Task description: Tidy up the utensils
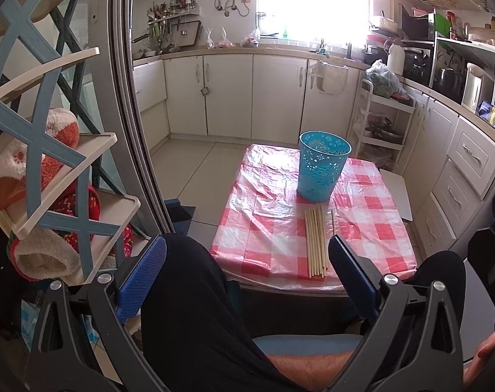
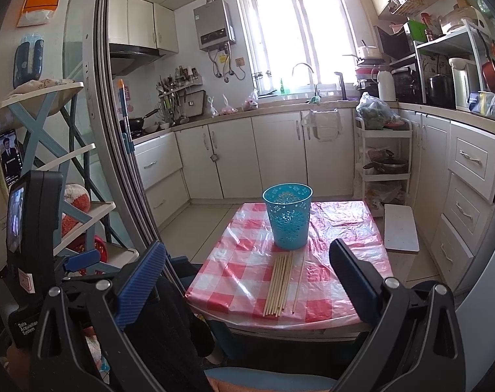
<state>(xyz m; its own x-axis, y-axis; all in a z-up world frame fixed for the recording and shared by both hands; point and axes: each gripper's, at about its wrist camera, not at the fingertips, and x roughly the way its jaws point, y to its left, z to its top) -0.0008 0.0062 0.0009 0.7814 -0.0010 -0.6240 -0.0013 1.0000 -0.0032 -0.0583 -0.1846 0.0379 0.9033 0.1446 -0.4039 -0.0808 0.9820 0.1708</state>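
Note:
A blue perforated cup [image 1: 322, 166] stands upright on a small table with a red and white checked cloth [image 1: 257, 219]. A bundle of several wooden chopsticks [image 1: 316, 243] lies flat in front of the cup, with one thin stick [image 1: 332, 222] a little apart to the right. My left gripper [image 1: 247, 254] is open and empty, held back from the table's near edge above my lap. In the right wrist view the cup [image 2: 288, 215], the chopsticks [image 2: 278, 285] and the cloth [image 2: 234, 261] show too. My right gripper [image 2: 247, 258] is open and empty, short of the table.
A shelf rack [image 1: 51, 163] with plush items stands at the left beside a door frame [image 1: 133, 130]. White kitchen cabinets [image 1: 247, 94] line the back and right. A white trolley [image 1: 381, 124] and a white board [image 2: 401, 228] sit right of the table.

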